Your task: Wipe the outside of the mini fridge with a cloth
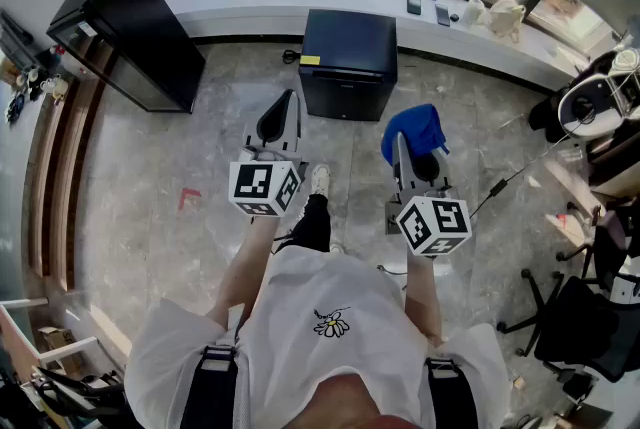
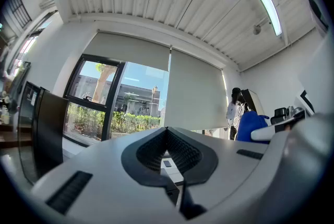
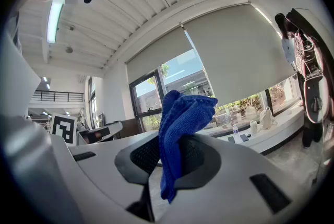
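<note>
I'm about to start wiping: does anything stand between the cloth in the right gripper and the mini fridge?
Nothing visible does. The right gripper holds the blue cloth in front of the mini fridge, with only bare floor between them.

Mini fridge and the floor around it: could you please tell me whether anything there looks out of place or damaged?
Nothing stands out. The mini fridge stands upright and square on the floor below the window ledge, with no visible damage. The blue cloth is bunched but clamped in the right claw.
</note>
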The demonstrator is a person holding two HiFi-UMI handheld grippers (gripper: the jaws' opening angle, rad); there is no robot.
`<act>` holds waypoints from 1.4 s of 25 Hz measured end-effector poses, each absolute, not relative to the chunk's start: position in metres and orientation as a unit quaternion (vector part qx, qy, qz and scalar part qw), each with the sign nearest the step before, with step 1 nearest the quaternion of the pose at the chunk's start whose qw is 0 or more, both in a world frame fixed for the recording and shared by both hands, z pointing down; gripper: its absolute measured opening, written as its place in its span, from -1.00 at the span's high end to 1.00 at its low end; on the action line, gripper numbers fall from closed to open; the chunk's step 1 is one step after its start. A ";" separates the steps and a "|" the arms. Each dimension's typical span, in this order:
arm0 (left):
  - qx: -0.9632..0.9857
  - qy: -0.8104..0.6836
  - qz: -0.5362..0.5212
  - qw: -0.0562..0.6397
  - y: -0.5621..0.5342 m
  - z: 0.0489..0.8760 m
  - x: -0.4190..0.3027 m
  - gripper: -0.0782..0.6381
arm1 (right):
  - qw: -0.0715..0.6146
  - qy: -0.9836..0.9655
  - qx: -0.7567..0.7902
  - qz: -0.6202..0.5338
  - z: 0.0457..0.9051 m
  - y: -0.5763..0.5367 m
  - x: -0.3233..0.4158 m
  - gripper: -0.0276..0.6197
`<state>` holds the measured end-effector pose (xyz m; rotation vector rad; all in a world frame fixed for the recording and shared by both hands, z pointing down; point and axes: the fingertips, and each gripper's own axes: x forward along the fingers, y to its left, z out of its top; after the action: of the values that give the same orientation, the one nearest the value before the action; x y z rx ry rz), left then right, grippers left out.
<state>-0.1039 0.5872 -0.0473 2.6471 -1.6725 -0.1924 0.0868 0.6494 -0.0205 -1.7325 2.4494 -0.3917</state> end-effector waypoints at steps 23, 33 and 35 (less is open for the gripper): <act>0.864 -0.500 -0.043 0.026 0.166 -0.037 -0.112 0.77 | 0.019 0.824 -0.547 -0.143 -0.023 0.229 0.038 0.66; 0.844 -0.532 -0.058 0.027 0.095 -0.037 -0.096 0.77 | 0.007 0.849 -0.507 -0.146 -0.012 0.143 0.052 0.66; 0.840 -0.540 -0.052 0.031 0.082 -0.031 -0.086 0.77 | 0.006 0.851 -0.503 -0.153 -0.006 0.130 0.065 0.66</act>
<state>-0.0857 0.0824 -0.0310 2.5874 -1.6633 -0.1595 0.0650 0.1302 -0.0058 -1.5750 2.6623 -0.4782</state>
